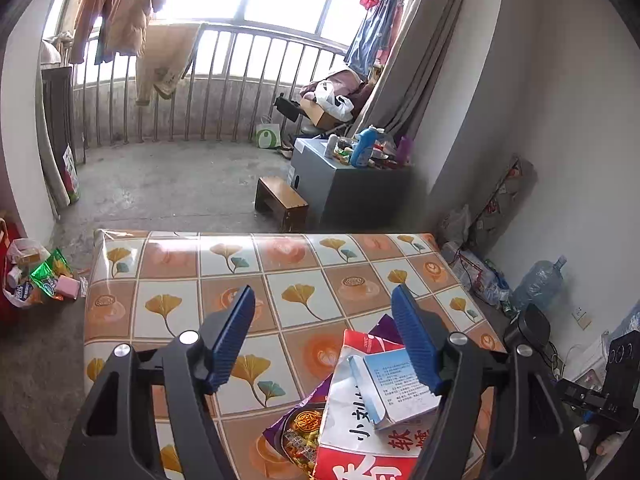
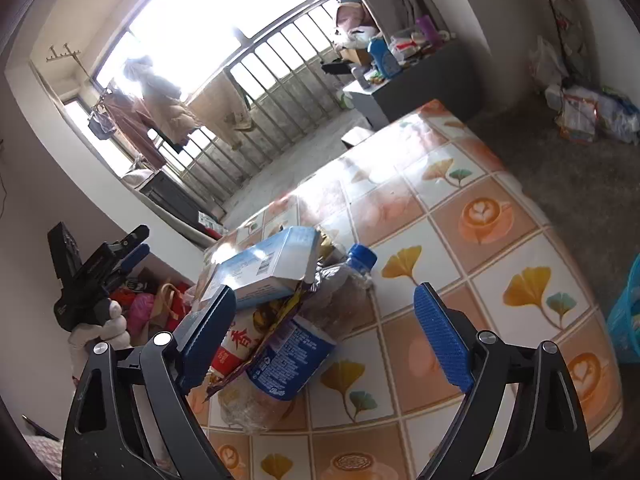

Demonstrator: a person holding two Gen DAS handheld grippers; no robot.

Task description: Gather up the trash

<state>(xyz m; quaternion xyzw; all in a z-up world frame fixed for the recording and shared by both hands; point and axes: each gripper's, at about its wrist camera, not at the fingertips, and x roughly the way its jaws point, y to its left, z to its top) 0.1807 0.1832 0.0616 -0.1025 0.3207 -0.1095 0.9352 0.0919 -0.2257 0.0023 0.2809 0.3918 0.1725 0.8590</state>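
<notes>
Right wrist view: the trash pile, a plastic bottle [image 2: 292, 344], a blue carton [image 2: 264, 268] and snack wrappers [image 2: 240, 344], lies near the surface's [image 2: 460, 208] left edge. Both hand-held grippers, right [image 2: 326, 334] and left [image 1: 324, 338], stand apart, empty. Recommended: centre the bottle's body between the pads before closing.

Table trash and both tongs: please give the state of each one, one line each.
Left tongs: open, empty.
Right tongs: open, empty.
Bottle: lying on its side, blue cap on.
Box: flap open, resting on the pile.
Red wrapper: flat, under the box.
Table: covered with a patterned cloth.
</notes>
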